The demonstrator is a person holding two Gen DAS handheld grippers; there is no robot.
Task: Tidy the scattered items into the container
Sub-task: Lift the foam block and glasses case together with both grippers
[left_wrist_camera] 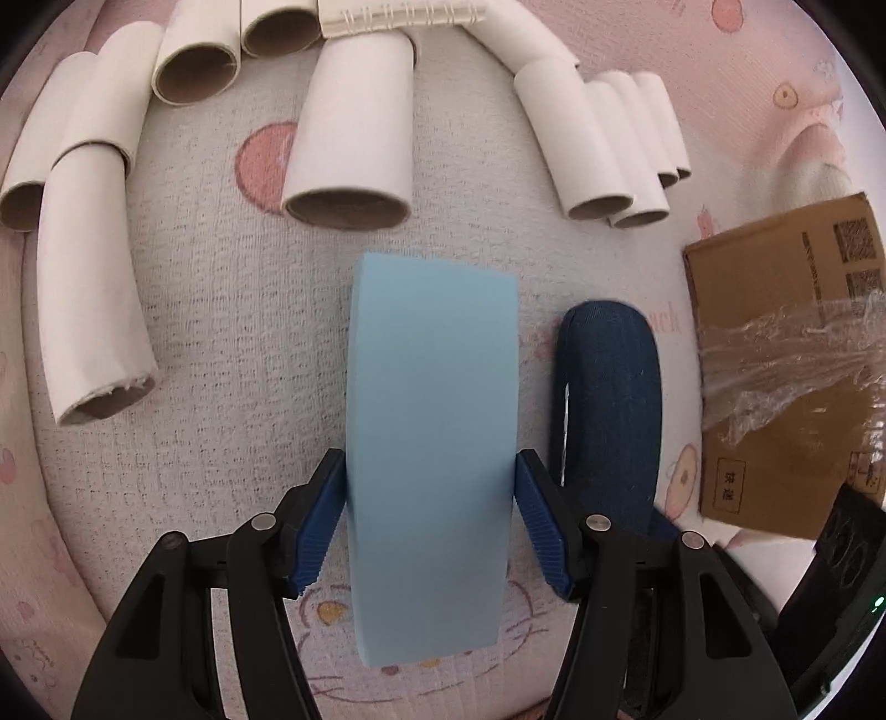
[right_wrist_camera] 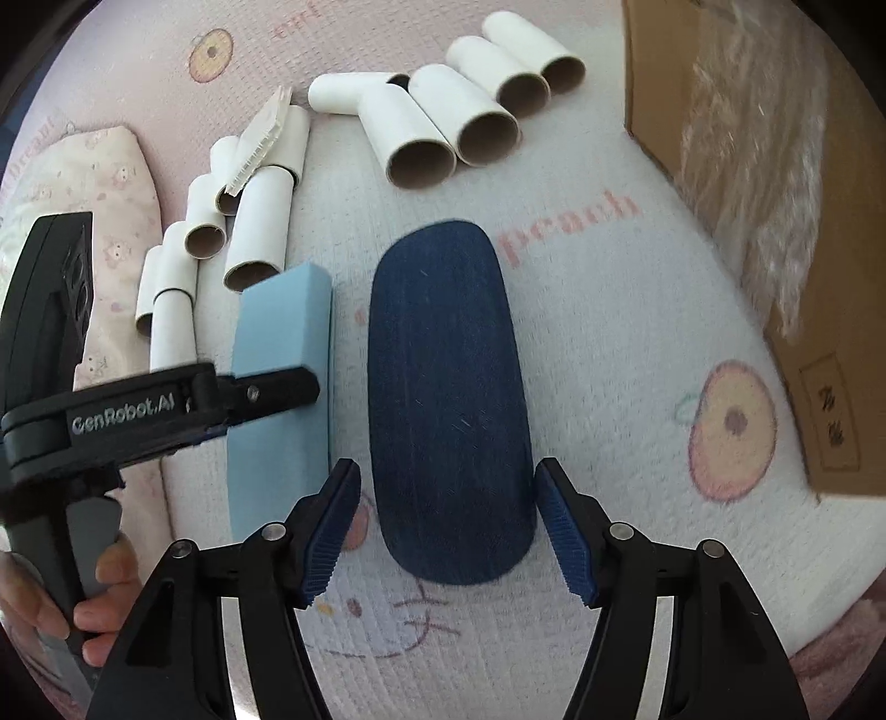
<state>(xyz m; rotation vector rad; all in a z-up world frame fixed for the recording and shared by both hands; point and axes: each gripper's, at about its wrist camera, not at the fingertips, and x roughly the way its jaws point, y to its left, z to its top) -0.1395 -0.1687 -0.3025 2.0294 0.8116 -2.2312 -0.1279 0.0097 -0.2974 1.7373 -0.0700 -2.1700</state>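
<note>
My left gripper (left_wrist_camera: 431, 520) is shut on a light blue foam block (left_wrist_camera: 429, 443), its pads pressed against both long sides. The block also shows in the right wrist view (right_wrist_camera: 282, 399), with the left gripper's finger across it. A dark blue denim case (right_wrist_camera: 448, 410) lies beside the block on the blanket; it also shows in the left wrist view (left_wrist_camera: 609, 410). My right gripper (right_wrist_camera: 448, 531) is open, its fingers on either side of the case's near end, not touching it. The cardboard box (right_wrist_camera: 775, 232), the container, stands to the right.
Several white cardboard tubes (left_wrist_camera: 349, 138) lie in a row across the far side, with a white comb-like piece (left_wrist_camera: 398, 16) on them. The tubes also show in the right wrist view (right_wrist_camera: 421, 138). Clear plastic wrap (left_wrist_camera: 803, 360) hangs on the box (left_wrist_camera: 775, 332). A pink patterned blanket (right_wrist_camera: 637, 360) covers the surface.
</note>
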